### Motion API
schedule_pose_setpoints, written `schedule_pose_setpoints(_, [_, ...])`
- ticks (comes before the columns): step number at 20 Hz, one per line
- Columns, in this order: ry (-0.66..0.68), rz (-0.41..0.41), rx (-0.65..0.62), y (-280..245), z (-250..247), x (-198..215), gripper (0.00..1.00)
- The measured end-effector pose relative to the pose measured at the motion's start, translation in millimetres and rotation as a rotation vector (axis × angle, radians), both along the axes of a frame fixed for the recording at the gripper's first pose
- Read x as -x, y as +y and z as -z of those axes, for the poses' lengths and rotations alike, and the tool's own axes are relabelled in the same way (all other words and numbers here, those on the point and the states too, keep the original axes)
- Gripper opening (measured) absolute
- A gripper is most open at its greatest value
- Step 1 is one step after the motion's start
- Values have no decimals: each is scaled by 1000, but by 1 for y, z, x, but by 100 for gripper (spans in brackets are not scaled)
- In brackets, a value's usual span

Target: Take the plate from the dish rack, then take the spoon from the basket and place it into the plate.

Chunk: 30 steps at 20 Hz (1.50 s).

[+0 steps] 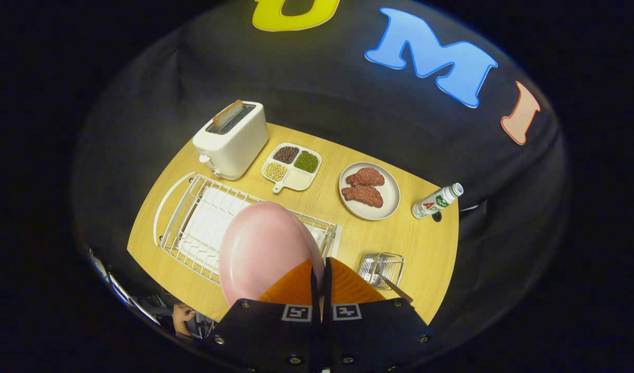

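A pink plate (262, 248) stands on edge between my fingers, lifted above the white wire dish rack (202, 223). My gripper (320, 269) is shut on the plate's rim. To the right of my fingers a small wire basket (381, 269) sits on the wooden table, with a spoon handle (397, 290) sticking out of it toward me.
A white toaster (233, 140) with a slice in it stands beyond the rack. A divided dish of beans (292, 167), a plate with two meat pieces (369, 190) and a lying bottle (437, 201) sit further back. A person's hand (182, 317) shows below the table edge.
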State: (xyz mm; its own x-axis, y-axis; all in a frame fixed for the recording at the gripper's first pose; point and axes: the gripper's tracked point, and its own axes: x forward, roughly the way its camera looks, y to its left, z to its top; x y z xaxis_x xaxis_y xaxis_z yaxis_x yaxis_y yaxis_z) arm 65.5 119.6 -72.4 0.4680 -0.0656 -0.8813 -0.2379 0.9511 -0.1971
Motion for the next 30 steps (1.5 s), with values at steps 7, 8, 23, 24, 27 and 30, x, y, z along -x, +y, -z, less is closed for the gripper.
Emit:
schedule_pose_setpoints(7, [52, -55, -116, -46, 24, 95, 1])
schedule_pose_setpoints(8, [56, -55, -138, -53, 30, 107, 1])
schedule_pose_setpoints(23, [220, 55, -248, -107, 179, 188, 0])
schedule_pose_setpoints(24, [233, 59, -260, -104, 185, 191, 1])
schedule_pose_setpoints(27, [271, 53, -278, -96, 206, 200, 0])
schedule_pose_setpoints(30, [258, 47, -328, -84, 213, 194, 1])
